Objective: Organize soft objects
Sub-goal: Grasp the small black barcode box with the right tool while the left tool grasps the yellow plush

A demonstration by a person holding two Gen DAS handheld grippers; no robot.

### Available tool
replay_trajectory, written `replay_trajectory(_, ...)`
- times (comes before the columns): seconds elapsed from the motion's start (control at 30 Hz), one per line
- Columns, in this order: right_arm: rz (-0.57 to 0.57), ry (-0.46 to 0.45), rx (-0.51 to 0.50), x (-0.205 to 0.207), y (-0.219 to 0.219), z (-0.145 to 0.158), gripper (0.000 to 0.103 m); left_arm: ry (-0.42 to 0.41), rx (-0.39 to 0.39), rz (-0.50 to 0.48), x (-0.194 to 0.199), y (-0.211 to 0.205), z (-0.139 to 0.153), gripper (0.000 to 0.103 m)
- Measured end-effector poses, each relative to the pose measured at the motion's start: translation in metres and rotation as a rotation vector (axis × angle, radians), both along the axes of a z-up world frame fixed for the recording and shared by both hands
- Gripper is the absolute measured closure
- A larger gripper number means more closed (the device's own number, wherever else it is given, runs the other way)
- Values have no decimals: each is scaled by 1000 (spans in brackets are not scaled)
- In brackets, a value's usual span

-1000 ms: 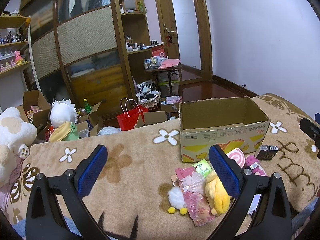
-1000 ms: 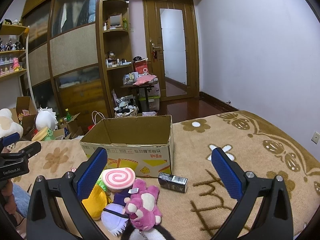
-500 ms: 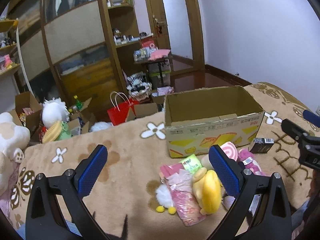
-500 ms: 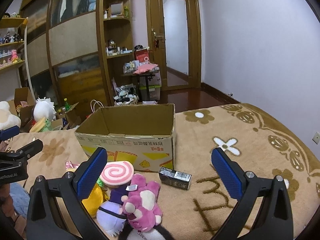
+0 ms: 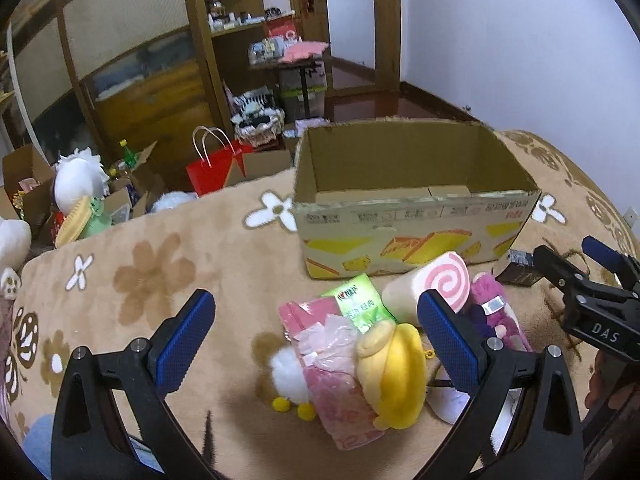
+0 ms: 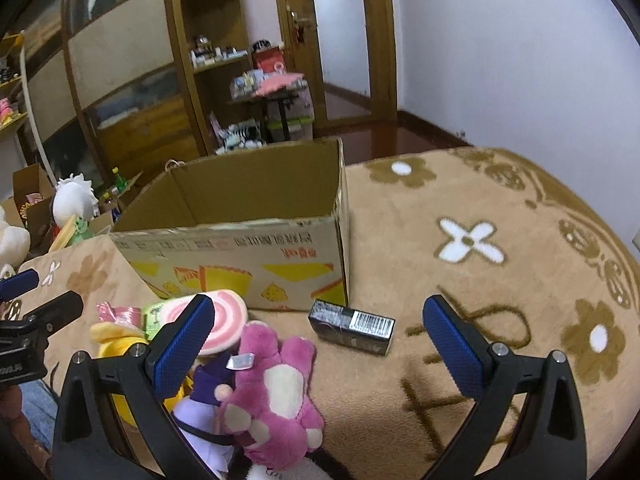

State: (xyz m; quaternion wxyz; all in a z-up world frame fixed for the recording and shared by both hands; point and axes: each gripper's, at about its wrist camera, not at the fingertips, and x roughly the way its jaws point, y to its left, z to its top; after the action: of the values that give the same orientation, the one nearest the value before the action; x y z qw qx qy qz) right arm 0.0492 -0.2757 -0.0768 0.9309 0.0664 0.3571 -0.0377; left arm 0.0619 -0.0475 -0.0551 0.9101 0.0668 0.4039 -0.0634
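Note:
An open, empty cardboard box (image 5: 412,216) stands on a tan flowered blanket (image 5: 160,264); it also shows in the right wrist view (image 6: 240,244). In front of it lies a pile of soft things: a yellow plush (image 5: 394,368), a pink swirl roll plush (image 5: 440,282), a pink packet (image 5: 336,364), a green packet (image 5: 358,300), a small white plush (image 5: 286,376). A pink bear plush (image 6: 276,384) and a purple plush (image 6: 200,408) lie below my right gripper. My left gripper (image 5: 316,340) is open above the pile. My right gripper (image 6: 316,344) is open and empty.
A dark small carton (image 6: 352,326) lies right of the box front. Beyond the blanket's far edge are a red bag (image 5: 212,168), open boxes, a white plush (image 5: 78,178) and wooden cabinets (image 5: 132,64). A door (image 6: 340,32) stands at the back.
Both grippers have moved forward and tilted down toward the pile and box. Both stay open and empty.

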Motion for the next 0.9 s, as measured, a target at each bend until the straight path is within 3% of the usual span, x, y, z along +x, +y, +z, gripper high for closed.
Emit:
replay_trajectory(0.7, -20, 168, 28, 36, -15, -46, 0, 191, 44, -89, 12, -28, -49, 3)
replay_trajectory(0.77, -26, 183, 43, 37, -18, -50, 0, 213, 29, -100, 13, -29, -53, 9)
replay_trajectory(0.9, -36, 185, 67, 42, -25, -55, 0, 254, 11, -108, 15, -30, -59, 32)
